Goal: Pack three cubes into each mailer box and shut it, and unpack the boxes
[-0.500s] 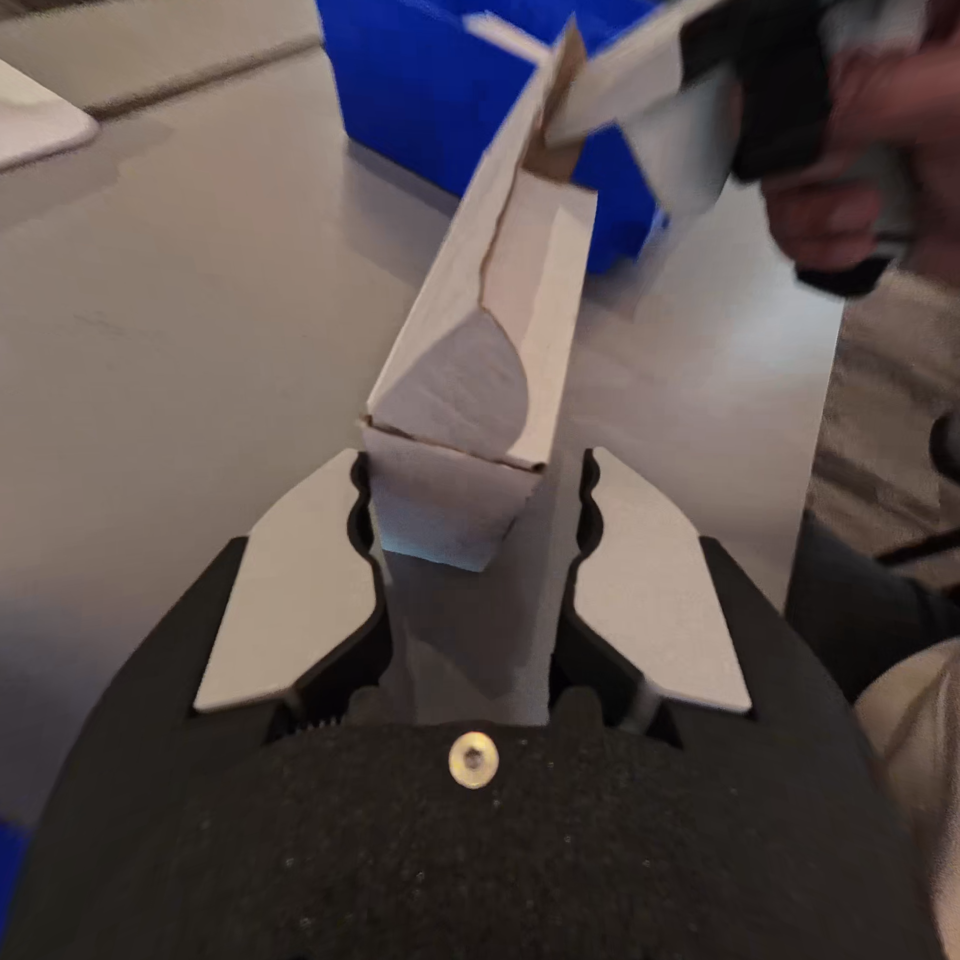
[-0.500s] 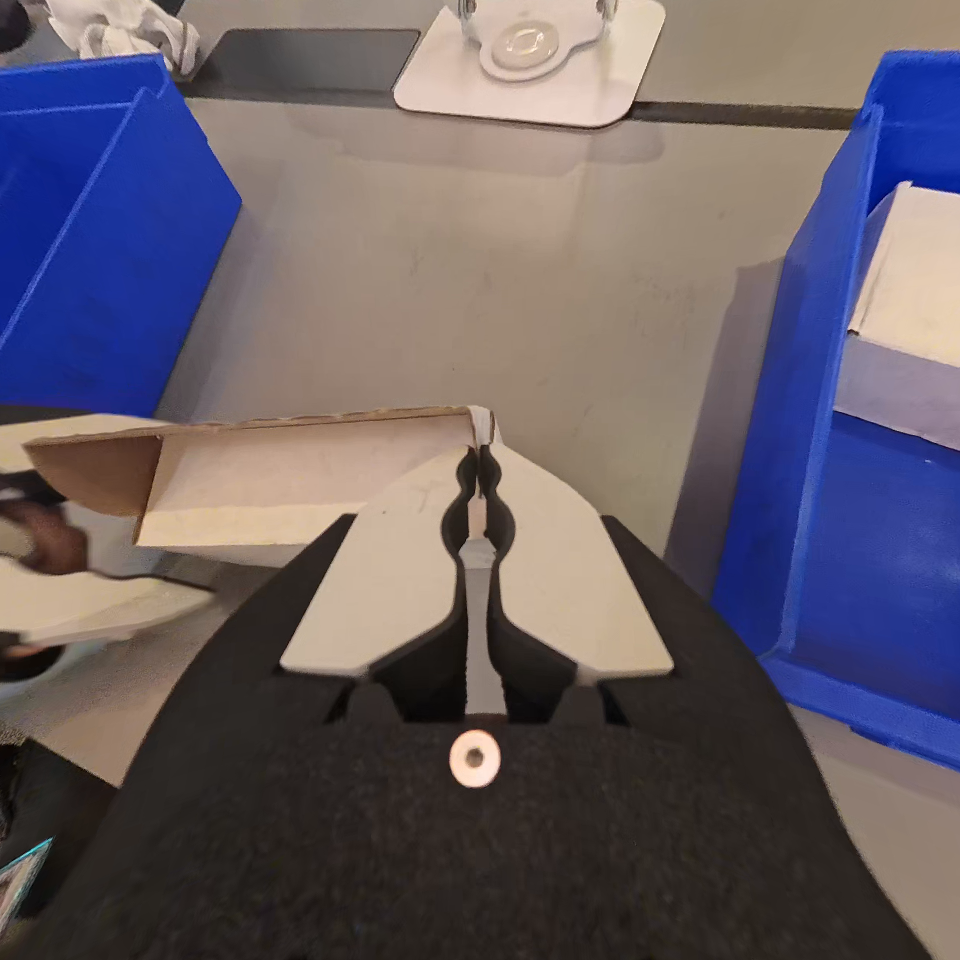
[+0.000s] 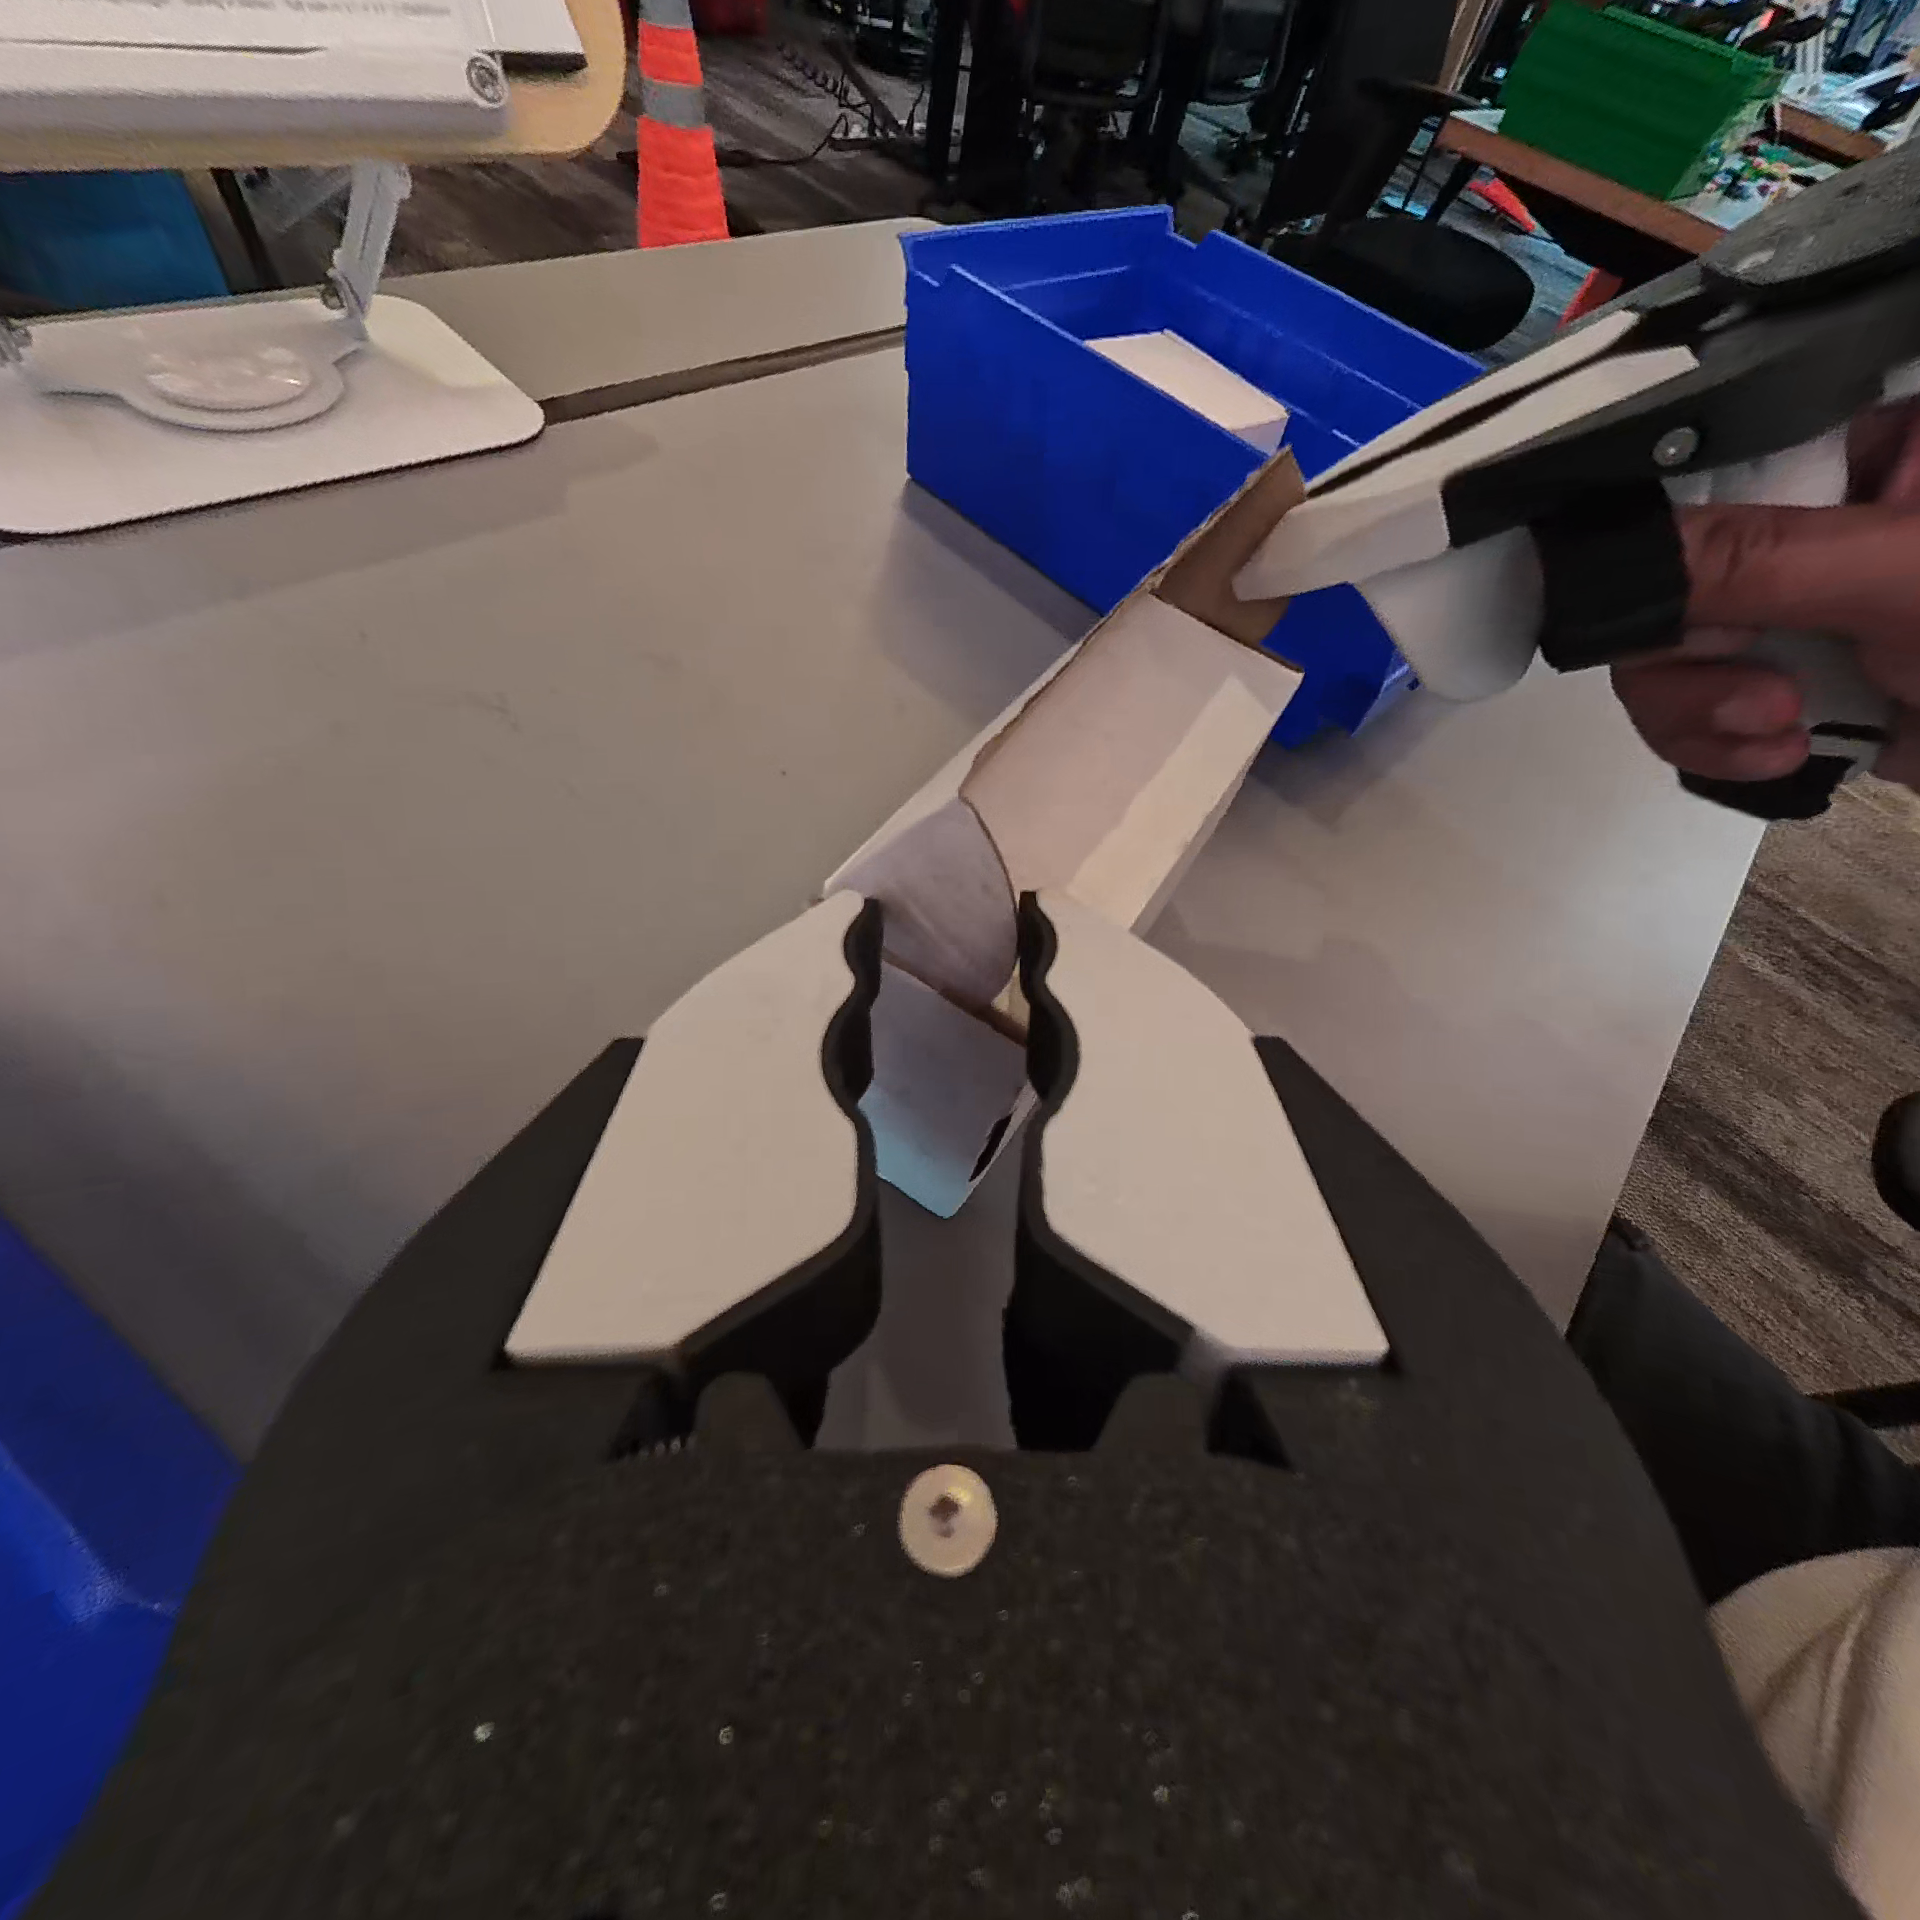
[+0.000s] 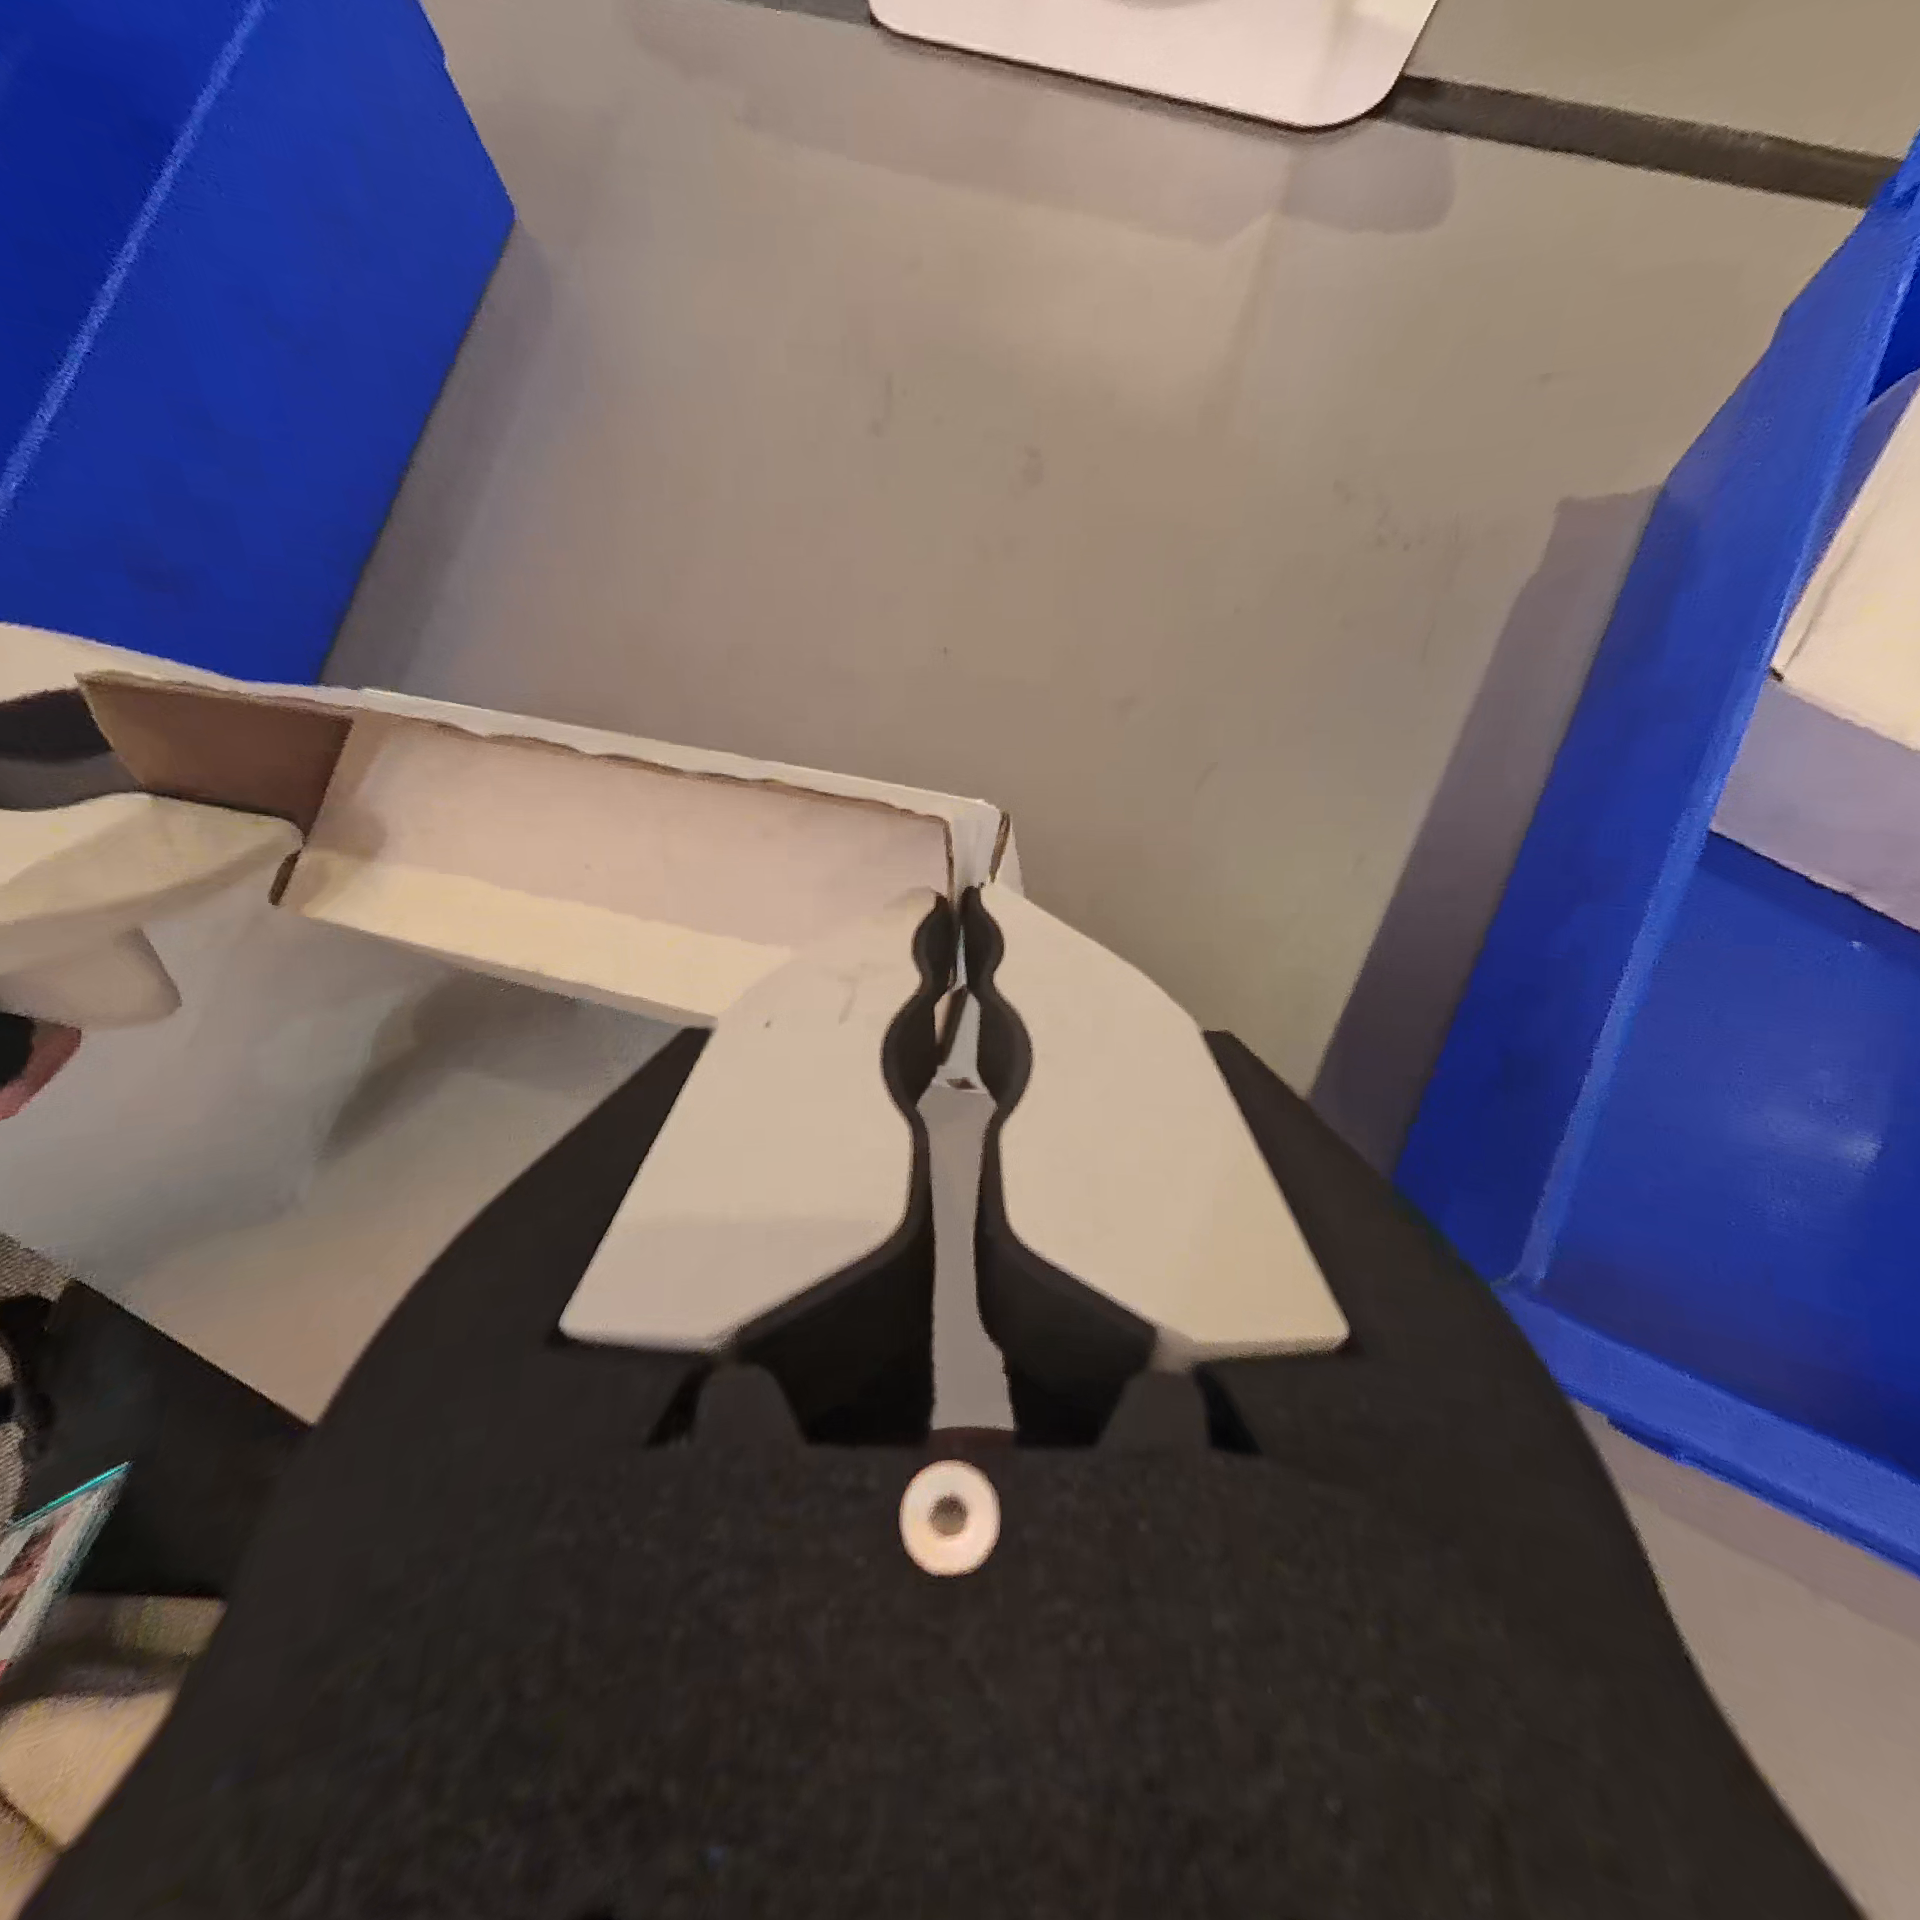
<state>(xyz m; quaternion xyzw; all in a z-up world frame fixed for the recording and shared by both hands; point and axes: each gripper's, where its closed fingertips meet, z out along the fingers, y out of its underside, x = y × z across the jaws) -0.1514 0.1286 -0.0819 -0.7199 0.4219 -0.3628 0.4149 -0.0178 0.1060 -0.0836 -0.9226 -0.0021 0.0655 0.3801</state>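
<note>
A white mailer box (image 3: 1122, 748) with a brown inside is held above the grey table, tilted, between both grippers. My left gripper (image 3: 943, 925) is closed on its near end flap. My right gripper (image 4: 961, 904) is shut on the flap at the other end of the box (image 4: 623, 842), and it also shows at the upper right of the left wrist view (image 3: 1278, 540). The left gripper's white fingers (image 4: 125, 862) show at the left edge of the right wrist view. No cubes are in view.
A blue bin (image 3: 1039, 436) behind the box holds another white box (image 3: 1184, 384); it also shows on the right in the right wrist view (image 4: 1714, 831). A second blue bin (image 4: 208, 312) stands left. A white stand base (image 3: 260, 416) sits far left. The table edge (image 3: 1662, 1039) is on the right. There is about 15 cm between the tips of the two grippers.
My left gripper's jaws have closed from wide apart onto the box's near end. The box has tilted and swung while the right gripper keeps hold of its flap.
</note>
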